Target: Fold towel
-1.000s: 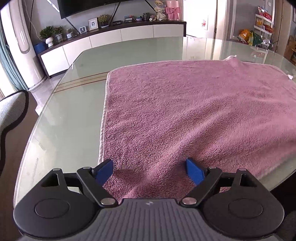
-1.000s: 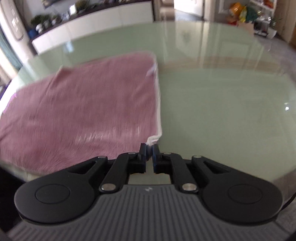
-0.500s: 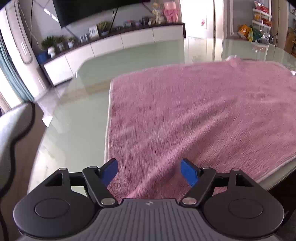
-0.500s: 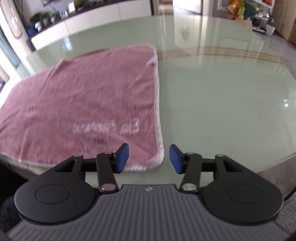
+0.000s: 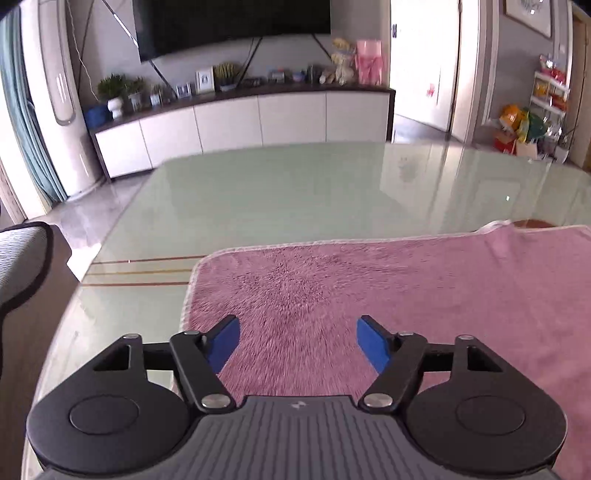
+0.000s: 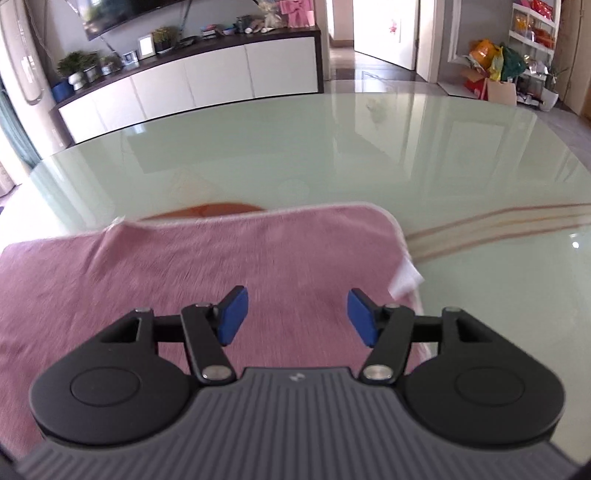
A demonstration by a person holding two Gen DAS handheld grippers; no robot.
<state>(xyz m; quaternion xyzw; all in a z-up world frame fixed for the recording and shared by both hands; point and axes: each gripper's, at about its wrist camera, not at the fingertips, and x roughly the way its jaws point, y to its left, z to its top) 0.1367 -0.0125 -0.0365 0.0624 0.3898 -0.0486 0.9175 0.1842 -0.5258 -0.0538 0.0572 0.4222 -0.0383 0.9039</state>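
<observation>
Towel: a pink terry towel (image 5: 388,291) with a pale hem is laid flat on the glass tabletop (image 5: 295,192); it is seen in both wrist views, spread across the near part of the table; a small fold is raised at its far edge (image 6: 120,227); a white label (image 6: 404,280) is seen sticking out at its right edge.

Left gripper: the left gripper (image 5: 297,341) is held above the towel's near left part; its jaws are spread wide, with nothing between the blue pads (image 5: 223,345); whether the pads touch the pile cannot be told.

Right gripper: the right gripper (image 6: 295,317) is held over the towel's right part, near the label; its jaws are likewise wide apart and nothing is gripped; the towel is seen through the gap.

Table: a pale green glass surface, glossy with reflections; brown stripes (image 5: 140,273) are seen under the glass beside the towel's left edge.

Surroundings: a long white sideboard (image 5: 240,125) is set against the far wall, with potted plants (image 5: 112,92) and a picture frame (image 5: 205,81) on it; a dark television (image 5: 232,22) is mounted above it.
</observation>
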